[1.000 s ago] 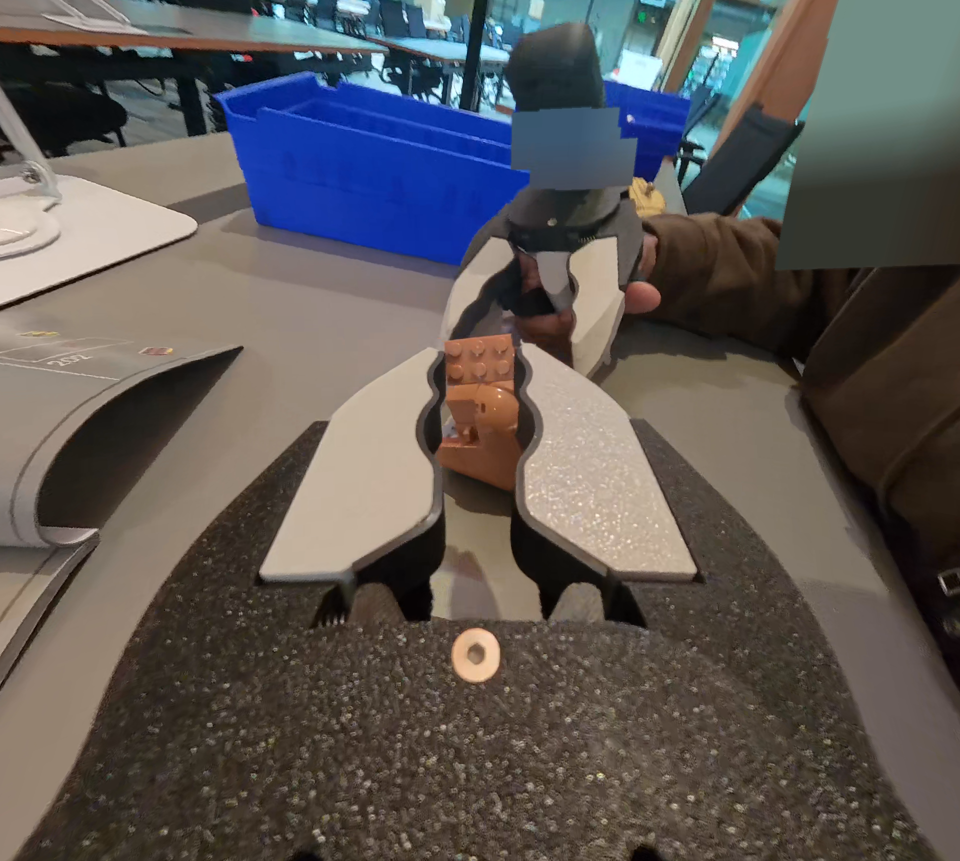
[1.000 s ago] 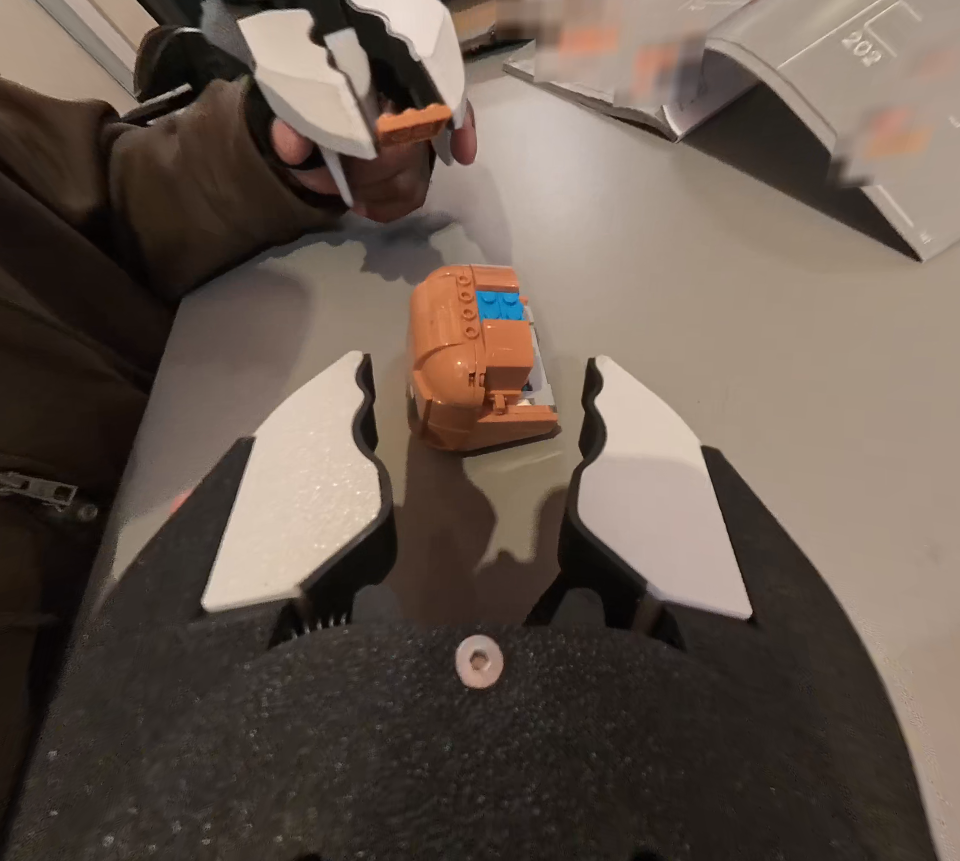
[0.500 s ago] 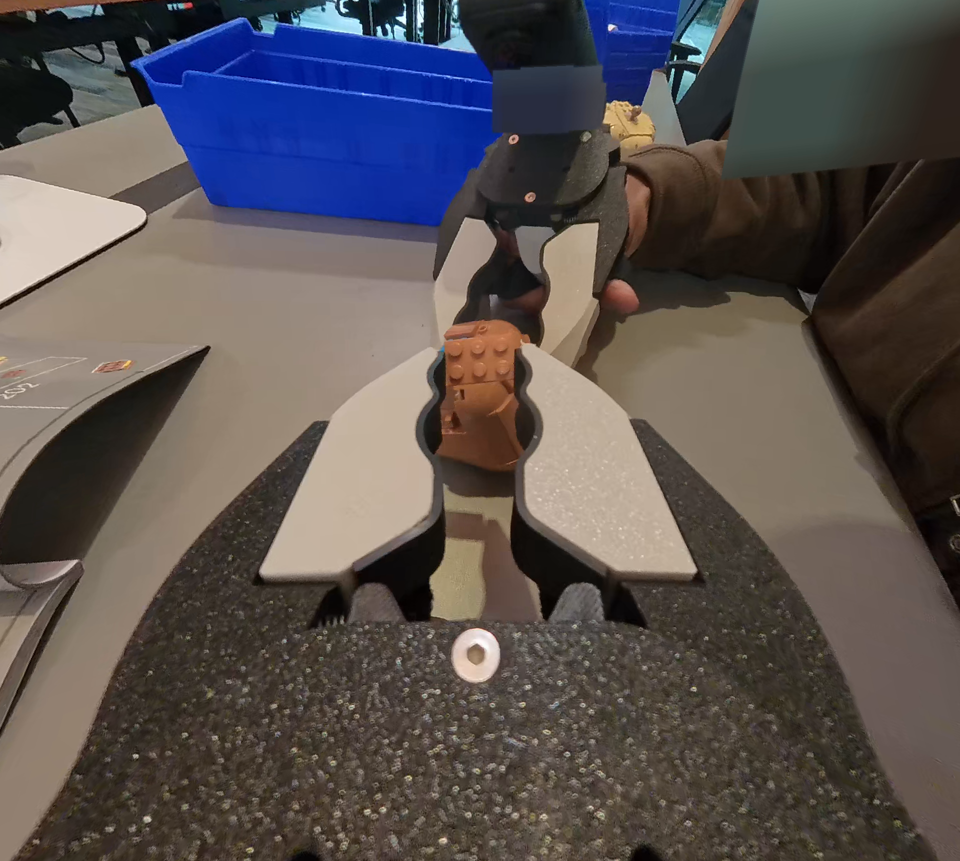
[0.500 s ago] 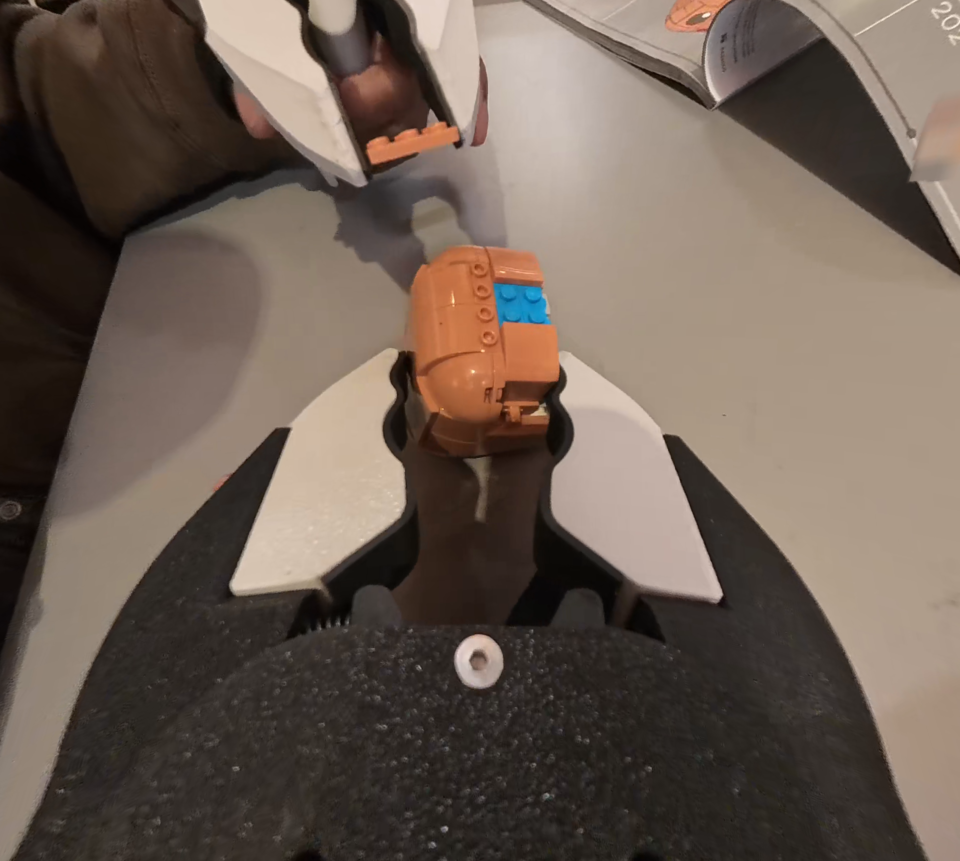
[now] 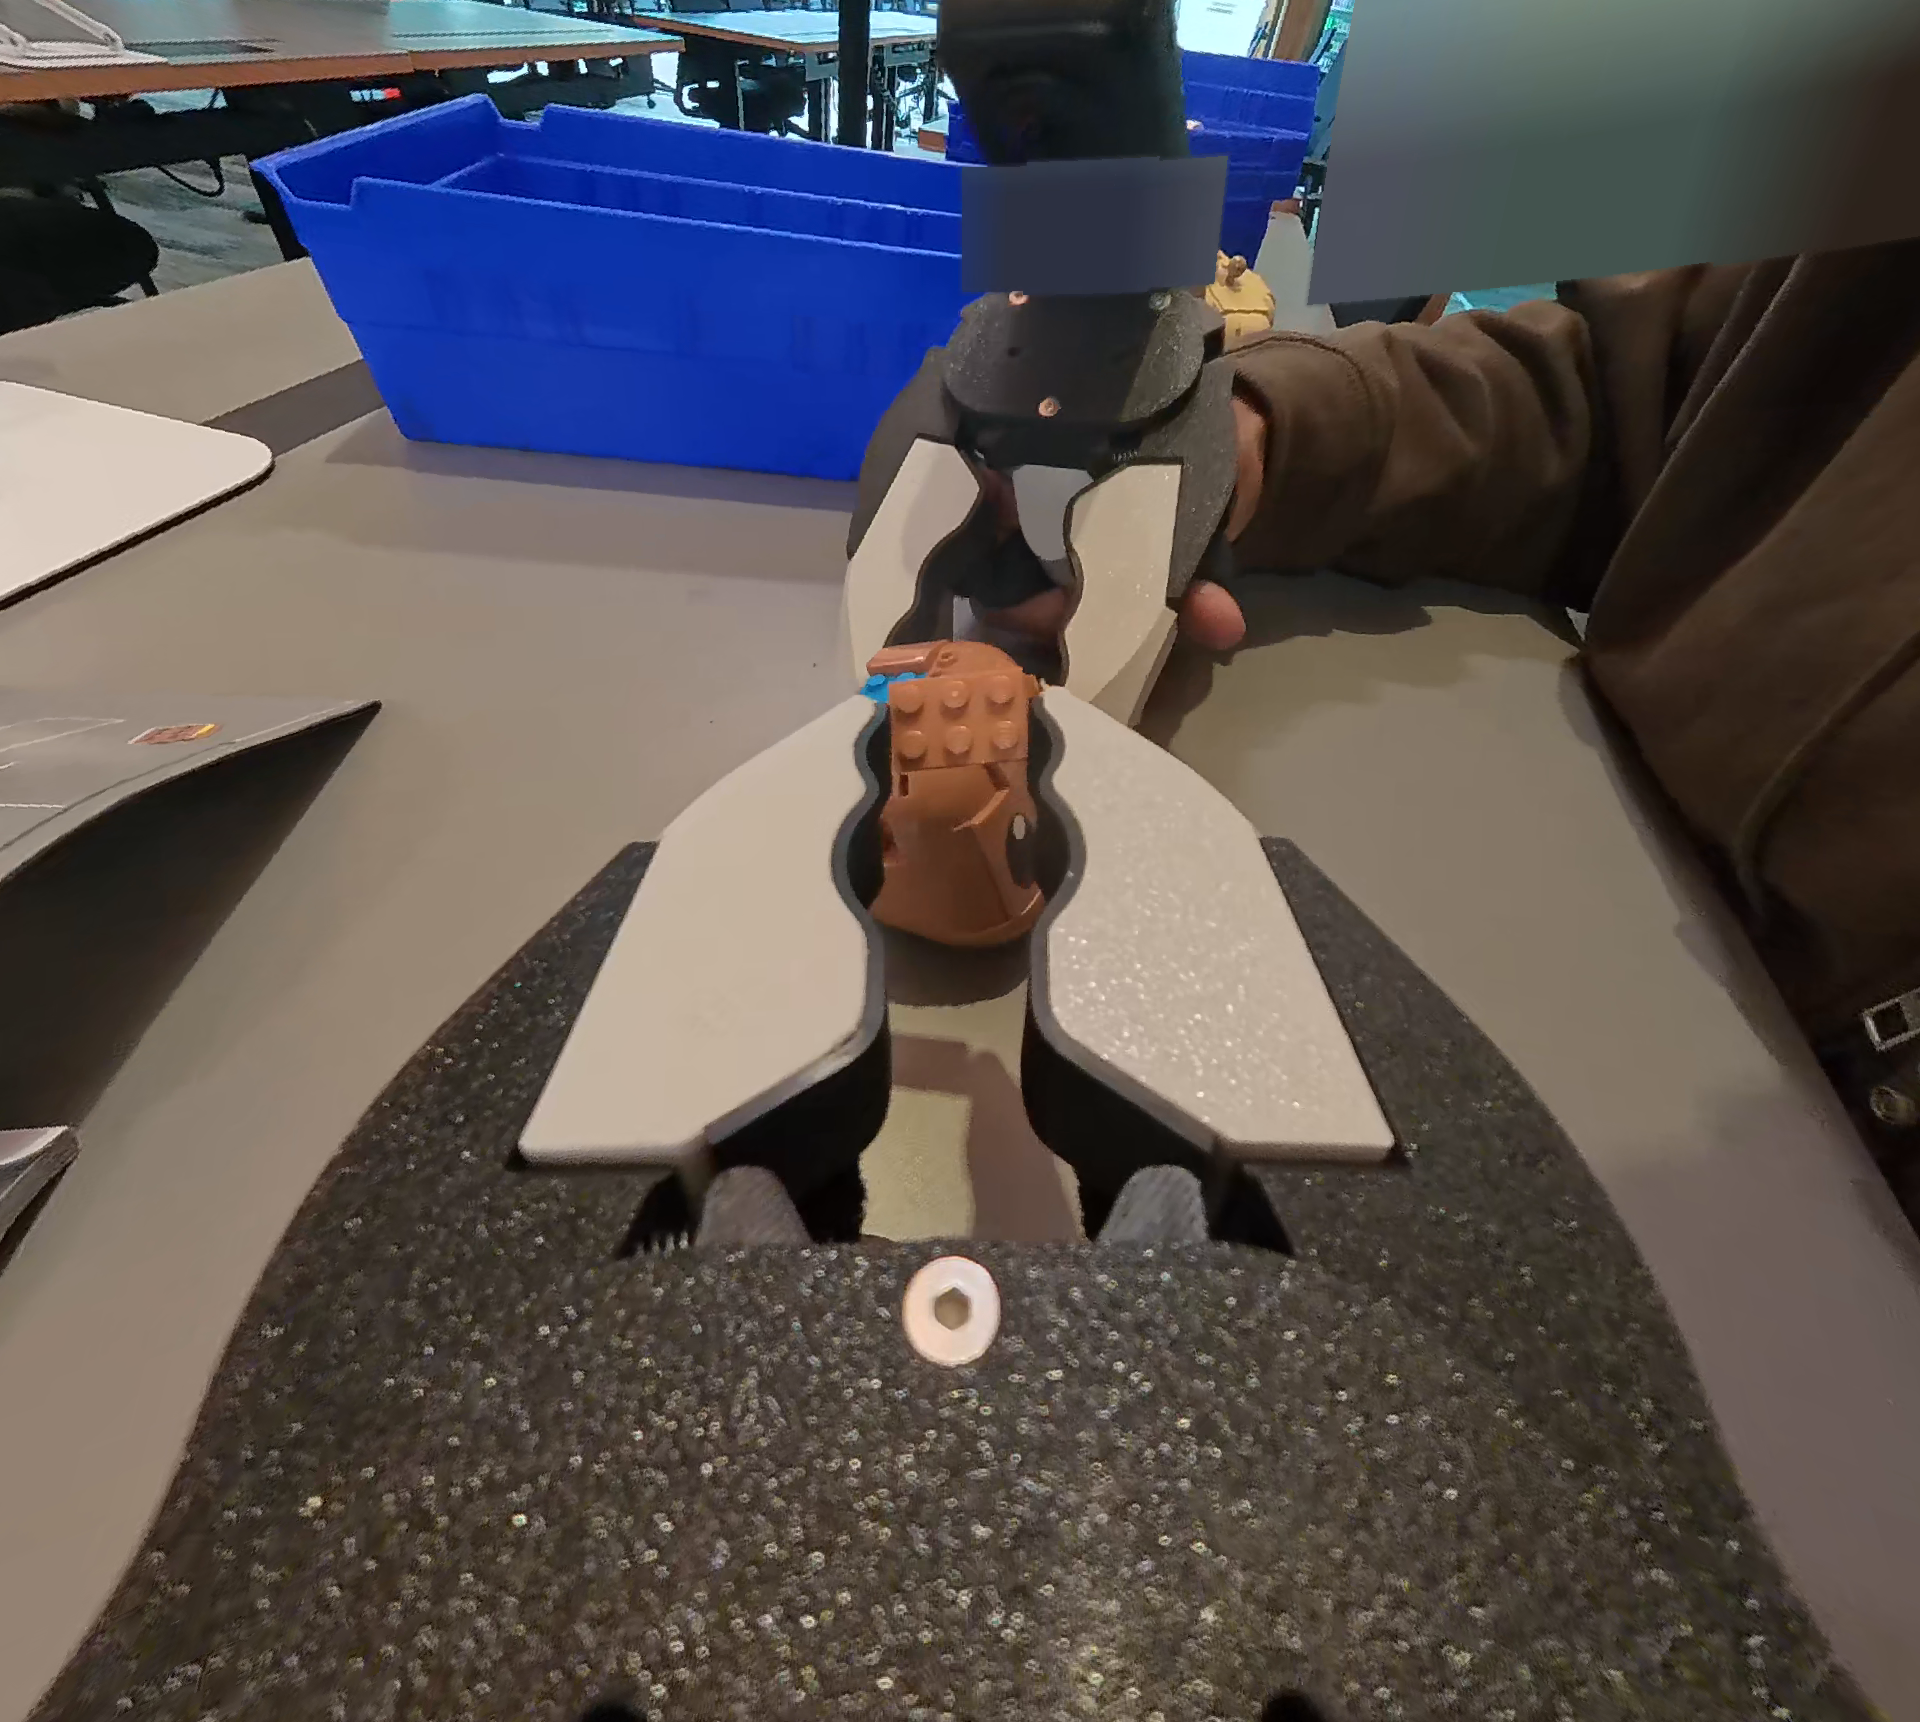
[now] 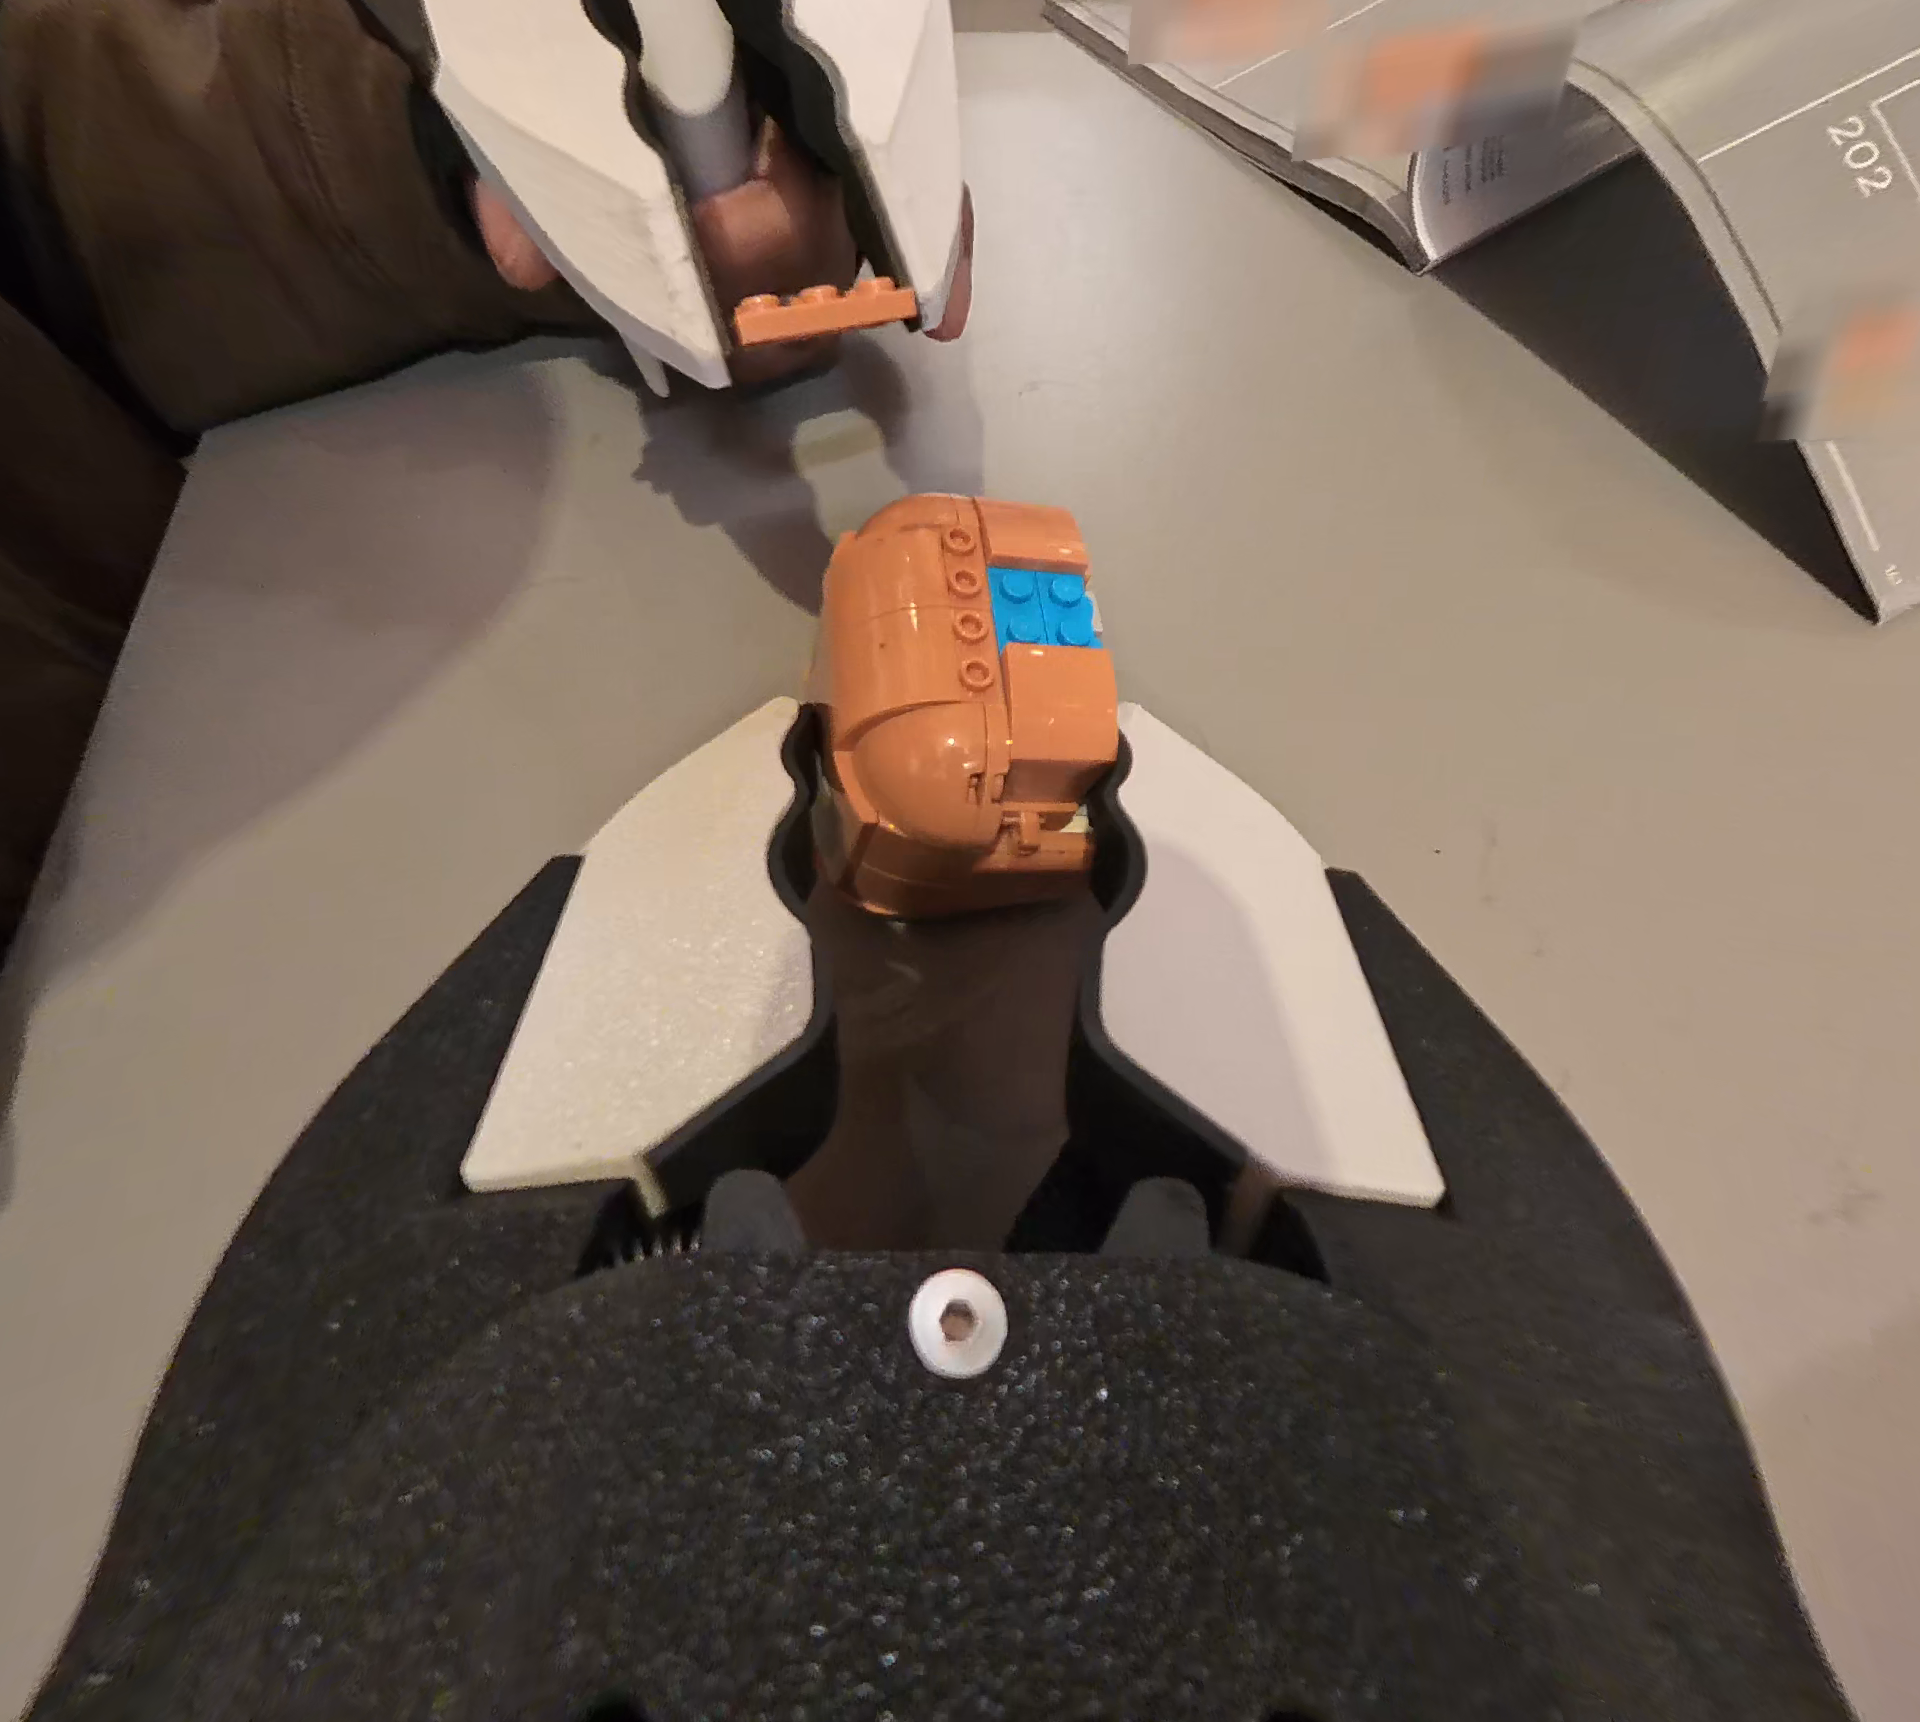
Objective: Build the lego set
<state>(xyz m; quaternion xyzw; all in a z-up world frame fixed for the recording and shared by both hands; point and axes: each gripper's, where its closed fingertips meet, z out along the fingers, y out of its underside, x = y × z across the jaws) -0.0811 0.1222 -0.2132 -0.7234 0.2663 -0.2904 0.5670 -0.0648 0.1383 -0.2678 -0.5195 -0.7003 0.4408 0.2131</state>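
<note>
Right gripper (image 6: 961, 789) clamps the part-built model (image 6: 961, 716); left gripper (image 6: 826, 316), just beyond it, pinches a plate (image 6: 826, 313) not yet attached; blue studs (image 6: 1042, 607) remain bare.

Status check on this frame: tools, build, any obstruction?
Left tool shut on orange plate. Right tool shut on orange build, blue studs exposed. Plate not yet seated. Nothing between them; booklet aside.

Glossy plastic lego model (image 6: 961, 716) — matt table (image 6: 1351, 737)
</note>
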